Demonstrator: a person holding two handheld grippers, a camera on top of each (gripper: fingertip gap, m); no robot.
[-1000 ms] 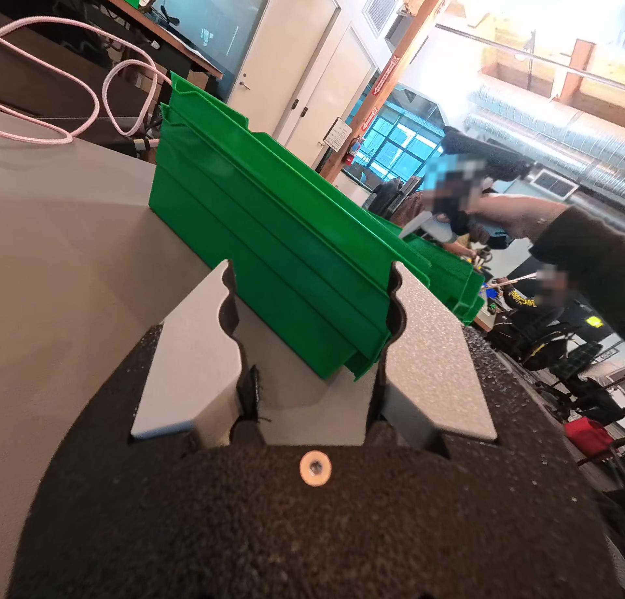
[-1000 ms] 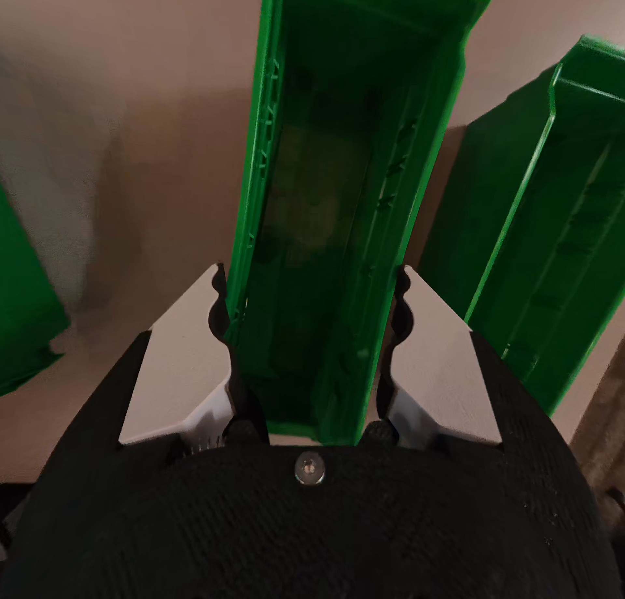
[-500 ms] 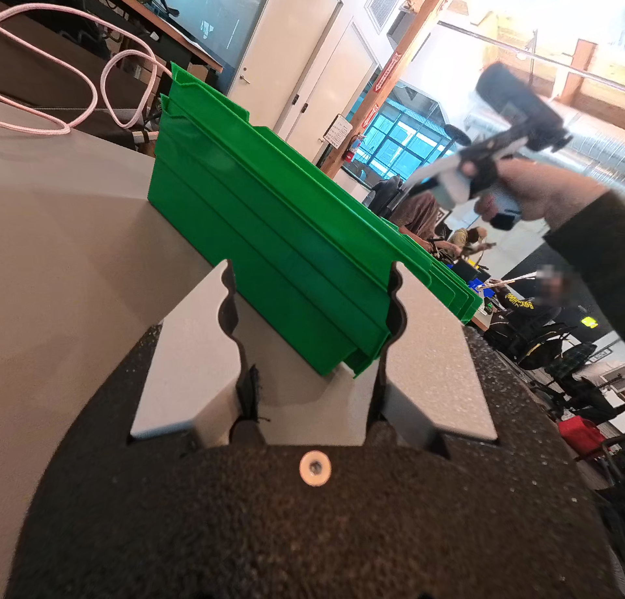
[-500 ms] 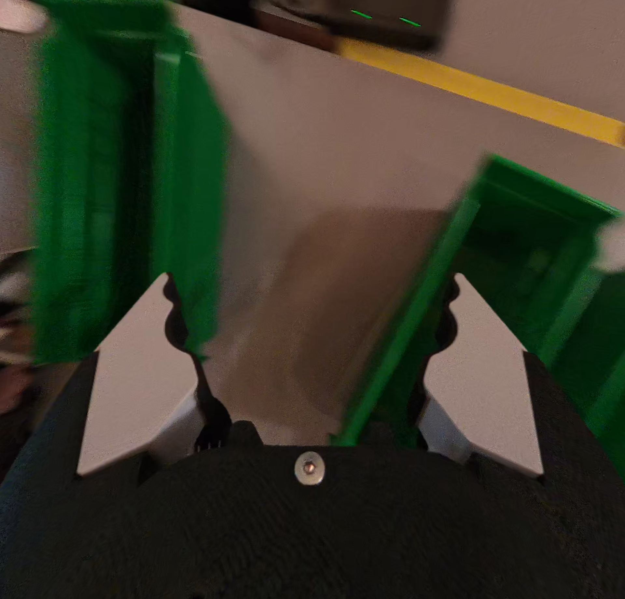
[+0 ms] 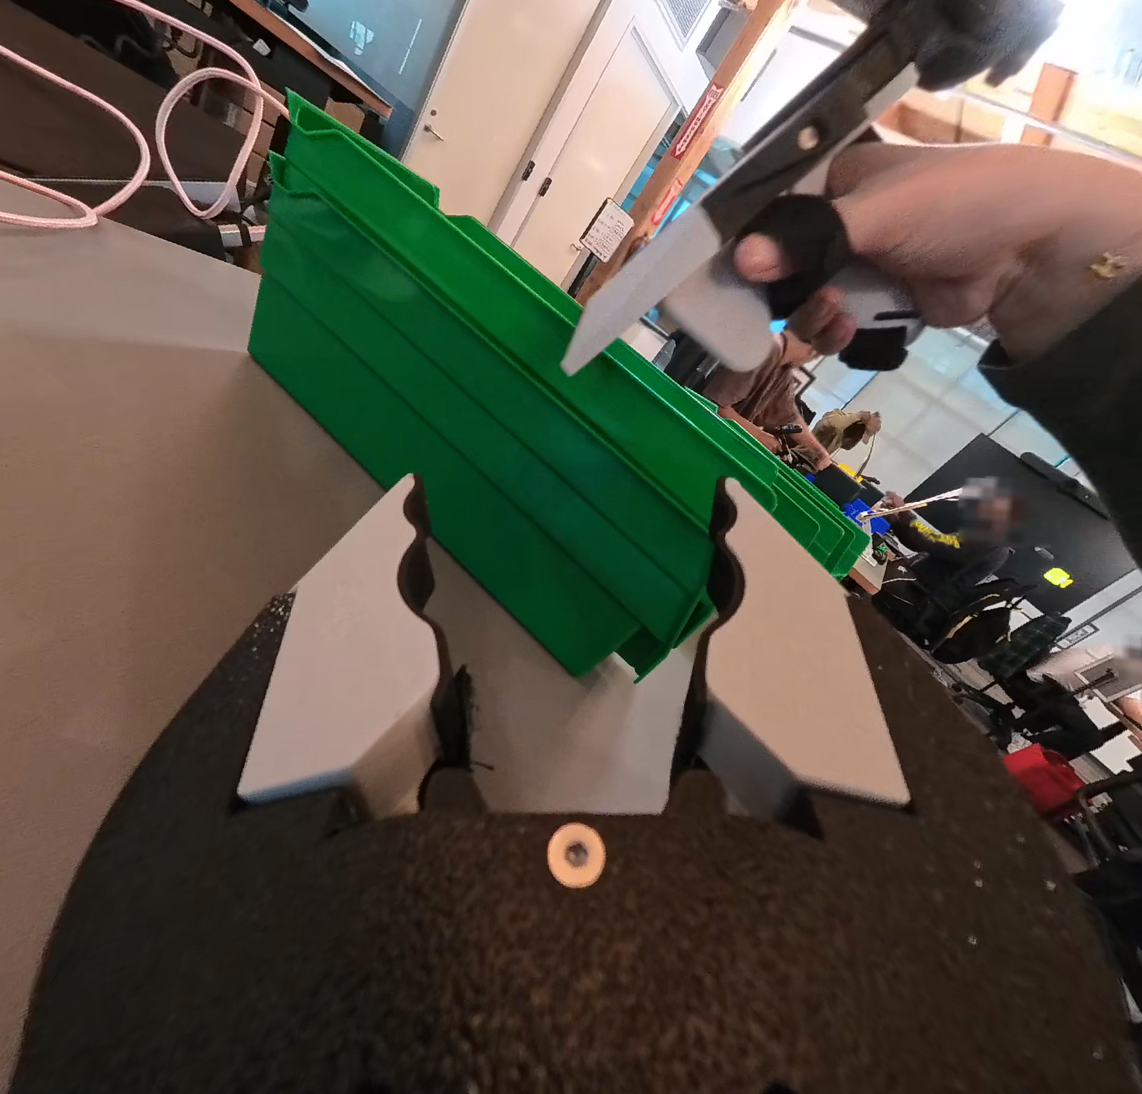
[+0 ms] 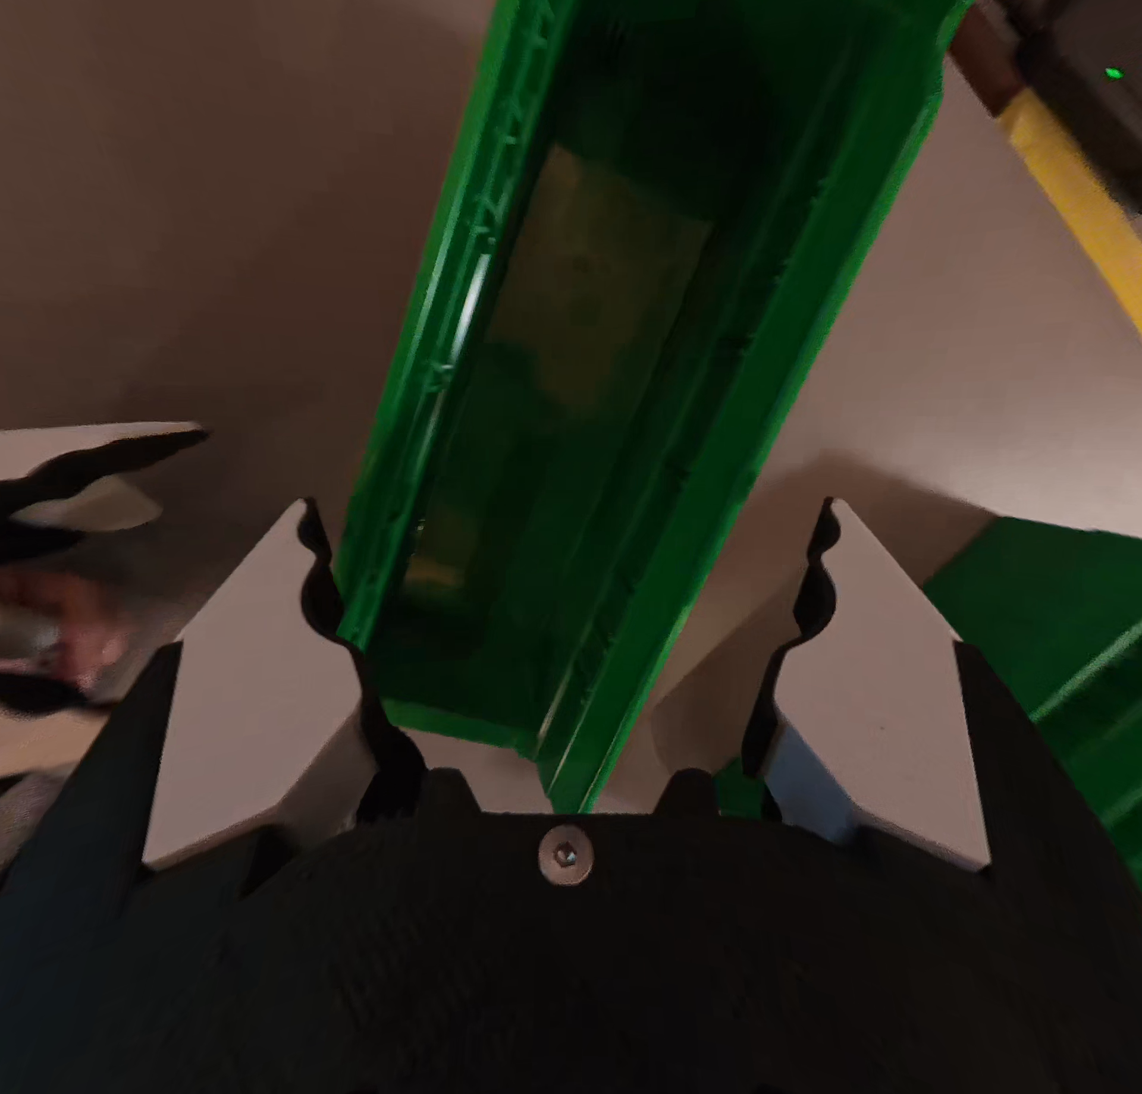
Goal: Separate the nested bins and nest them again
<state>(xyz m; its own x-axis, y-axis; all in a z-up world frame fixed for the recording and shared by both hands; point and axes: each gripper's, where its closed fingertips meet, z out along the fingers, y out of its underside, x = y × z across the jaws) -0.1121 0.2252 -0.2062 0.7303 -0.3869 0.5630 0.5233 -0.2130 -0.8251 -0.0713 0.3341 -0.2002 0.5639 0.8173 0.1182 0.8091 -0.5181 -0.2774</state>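
- Grey counter point(image 5: 136, 446) in a busy workshop carries the nested green bins point(image 5: 494, 446), which run from my near side toward its far edge.
- My left tongs point(image 5: 568, 576) stand open around the stack's near end, gripping nothing, placed, I judge, to steady it.
- My right tongs point(image 6: 568, 607) hang open above the top bin point(image 6: 618, 323), empty.
- Another green bin point(image 6: 1050, 632) sits just beside, apparently already separated.

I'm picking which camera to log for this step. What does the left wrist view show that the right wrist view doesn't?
Only the left wrist view shows the bin stack's outer side with its layered rims, the pink cable and the room behind. Only the right wrist view shows the top bin's inside, a separate green bin and the yellow edge. Both show the grey table, and both grippers, left and right, open.
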